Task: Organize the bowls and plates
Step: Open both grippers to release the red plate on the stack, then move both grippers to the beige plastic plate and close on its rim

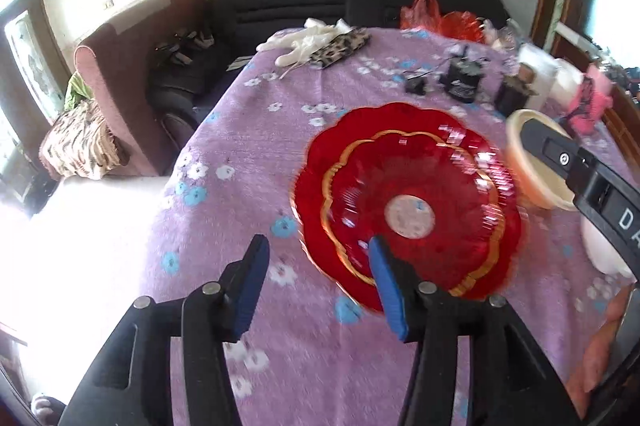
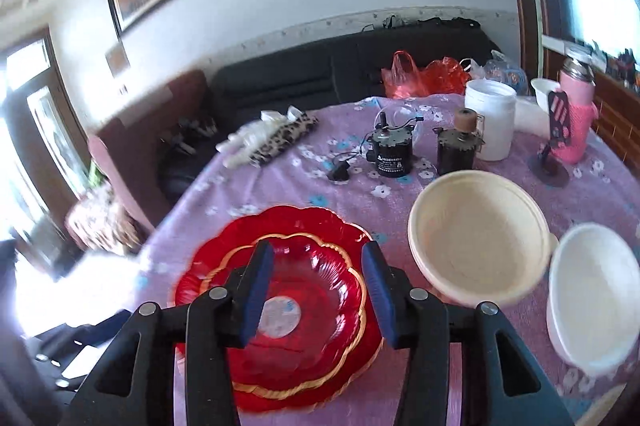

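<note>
With the red plates (image 2: 280,290) nested on the purple tablecloth (image 1: 248,130), your left gripper (image 1: 316,282) and right gripper (image 2: 316,290) stood half open and empty, so plate stacking looked done; next, the cream bowl (image 2: 476,238) and white bowl (image 2: 596,298) needed nesting.

Little can be read. A white letter "D" — followed by part of a second, cut-off letter — is seen on the black body of the right claw (image 1: 612,202) in the left wrist view. A white label is borne by the black motor (image 2: 390,152) near the surface's far edge — its print too small to be read.
</note>
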Demonstrator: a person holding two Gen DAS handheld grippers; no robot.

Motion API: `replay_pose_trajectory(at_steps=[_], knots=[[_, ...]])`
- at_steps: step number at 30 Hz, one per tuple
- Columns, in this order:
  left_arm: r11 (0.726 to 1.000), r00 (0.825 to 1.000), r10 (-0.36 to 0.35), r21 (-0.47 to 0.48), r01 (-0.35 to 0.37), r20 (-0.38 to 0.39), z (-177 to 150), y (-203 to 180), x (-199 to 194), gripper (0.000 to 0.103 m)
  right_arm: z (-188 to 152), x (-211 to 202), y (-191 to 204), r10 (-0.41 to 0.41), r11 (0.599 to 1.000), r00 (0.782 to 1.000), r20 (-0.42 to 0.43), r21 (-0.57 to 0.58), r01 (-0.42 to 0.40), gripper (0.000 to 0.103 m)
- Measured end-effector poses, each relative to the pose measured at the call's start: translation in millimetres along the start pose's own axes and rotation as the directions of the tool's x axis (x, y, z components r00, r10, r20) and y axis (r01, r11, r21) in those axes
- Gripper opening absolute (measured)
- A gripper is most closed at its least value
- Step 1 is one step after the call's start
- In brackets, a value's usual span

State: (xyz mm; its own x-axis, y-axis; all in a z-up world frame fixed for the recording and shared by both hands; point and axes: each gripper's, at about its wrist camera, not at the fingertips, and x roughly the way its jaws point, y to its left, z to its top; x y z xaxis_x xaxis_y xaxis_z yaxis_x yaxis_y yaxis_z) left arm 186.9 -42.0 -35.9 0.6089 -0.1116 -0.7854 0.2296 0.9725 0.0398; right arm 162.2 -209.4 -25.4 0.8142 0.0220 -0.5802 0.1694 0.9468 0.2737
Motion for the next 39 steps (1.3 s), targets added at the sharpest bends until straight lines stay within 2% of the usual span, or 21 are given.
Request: replay_pose_trajectory(at_steps=[4, 8, 11, 14, 20, 27, 33, 39], knots=[[0.997, 0.997, -0.075, 0.026, 0.074, 0.034, -19, -24, -33, 0.071, -11, -46, -5, 0.028, 1.0, 1.0, -0.001, -0.009, -0.028, 0.05], [0.98, 0.983, -0.183, 0.081, 0.181, 0.02, -43, -64, -62, 0.073, -27, -105, -35, 0.033, 0.999, 0.999, 0.0, 0.004, -0.033, 0.051], [0.963, 0.97, -0.243, 0.114, 0.243, -0.012, -57, -92, -75, 0.074, -39, -151, -68, 0.008, 1.0, 1.0, -0.004, 0.019, -0.008, 0.058], [0.953, 0.961, -0.275, 0.125, 0.277, -0.039, -70, -117, -82, 0.076, -51, -194, -106, -0.026, 0.999, 0.999, -0.026, 0.044, 0.028, 0.062], [0.945, 0.953, -0.291, 0.129, 0.3, -0.084, -90, -152, -91, 0.076, -74, -247, -176, -0.122, 0.986, 0.99, -0.074, 0.104, 0.129, 0.062], [0.948, 0.959, -0.275, 0.148, 0.282, -0.069, -105, -170, -103, 0.077, -100, -257, -220, -0.124, 0.972, 0.986, -0.112, 0.187, 0.144, 0.062], [0.955, 0.964, -0.255, 0.133, 0.264, -0.078, -116, -175, -104, 0.077, -114, -255, -228, -0.107, 0.97, 0.986, -0.125, 0.203, 0.131, 0.062], [0.955, 0.968, -0.235, 0.164, 0.247, -0.094, -121, -193, -100, 0.078, -127, -246, -237, -0.092, 0.964, 0.983, -0.156, 0.232, 0.127, 0.062]])
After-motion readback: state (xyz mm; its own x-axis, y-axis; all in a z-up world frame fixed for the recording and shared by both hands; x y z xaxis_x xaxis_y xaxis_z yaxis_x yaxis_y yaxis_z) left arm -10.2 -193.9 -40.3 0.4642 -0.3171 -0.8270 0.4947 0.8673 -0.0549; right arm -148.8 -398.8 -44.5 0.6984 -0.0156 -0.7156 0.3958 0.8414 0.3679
